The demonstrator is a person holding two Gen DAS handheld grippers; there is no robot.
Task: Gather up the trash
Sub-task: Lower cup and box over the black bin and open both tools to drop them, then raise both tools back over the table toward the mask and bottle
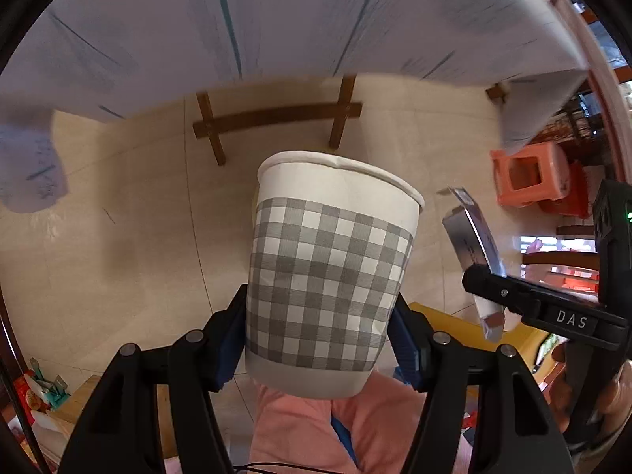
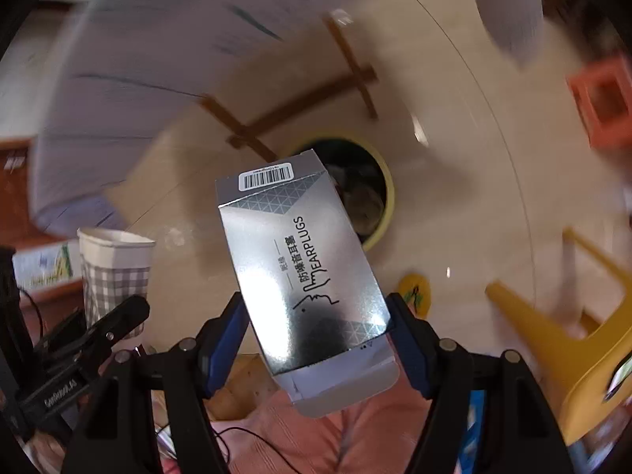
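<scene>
My left gripper [image 1: 320,335] is shut on a white paper cup with a grey check band [image 1: 328,276], held upright above the floor. The cup also shows at the left of the right wrist view [image 2: 114,272]. My right gripper [image 2: 316,339] is shut on a silver earplugs box [image 2: 304,272], held above the floor. The box also shows at the right of the left wrist view [image 1: 474,252]. A yellow-rimmed trash bin [image 2: 385,185] with rubbish inside stands on the floor just beyond the box, partly hidden by it.
A table with a white cloth [image 1: 276,19] hangs over the far side, with wooden legs and a crossbar [image 1: 276,116] below. An orange stool [image 1: 529,173] stands at the right. A yellow stool [image 2: 561,331] lies near the right gripper. Beige tiled floor [image 1: 118,237] lies below.
</scene>
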